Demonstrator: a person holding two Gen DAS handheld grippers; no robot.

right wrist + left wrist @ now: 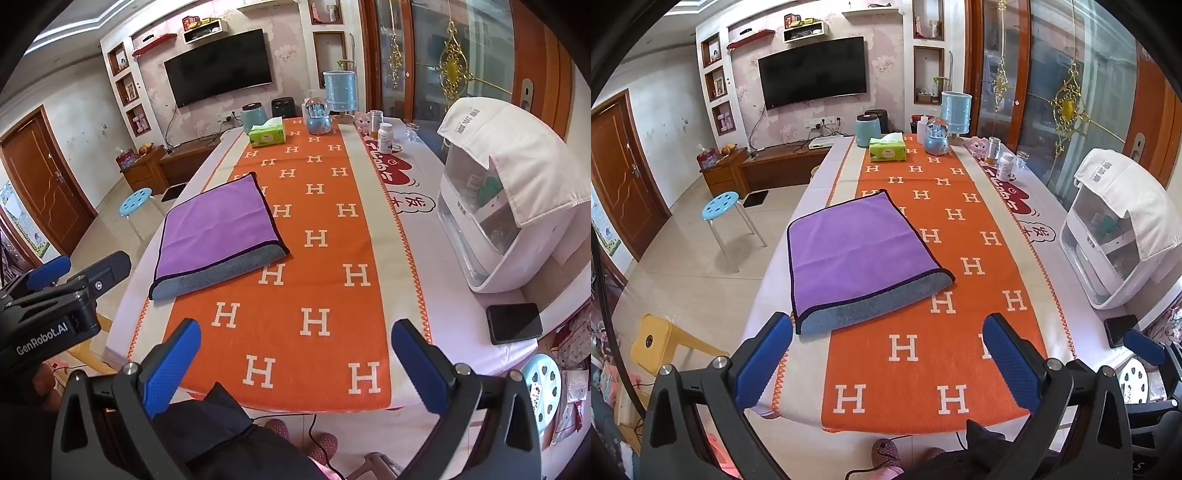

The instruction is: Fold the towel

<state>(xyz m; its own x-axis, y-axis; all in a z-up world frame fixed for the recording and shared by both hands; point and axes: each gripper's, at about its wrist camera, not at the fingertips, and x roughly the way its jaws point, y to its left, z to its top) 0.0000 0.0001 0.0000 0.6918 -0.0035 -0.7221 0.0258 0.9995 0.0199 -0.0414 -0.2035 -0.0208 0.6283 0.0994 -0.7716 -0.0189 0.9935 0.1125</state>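
Observation:
A purple towel with a dark edge lies folded on the left of the orange H-patterned runner, its grey underside showing along the near edge. It also shows in the right wrist view. My left gripper is open and empty, held over the table's near end, just short of the towel. My right gripper is open and empty over the near edge of the runner, right of the towel. The left gripper also shows at the left edge of the right wrist view.
A white covered appliance stands at the table's right, with a black phone near it. A green tissue box, blue jars and bottles crowd the far end. A blue stool and a yellow stool stand left of the table.

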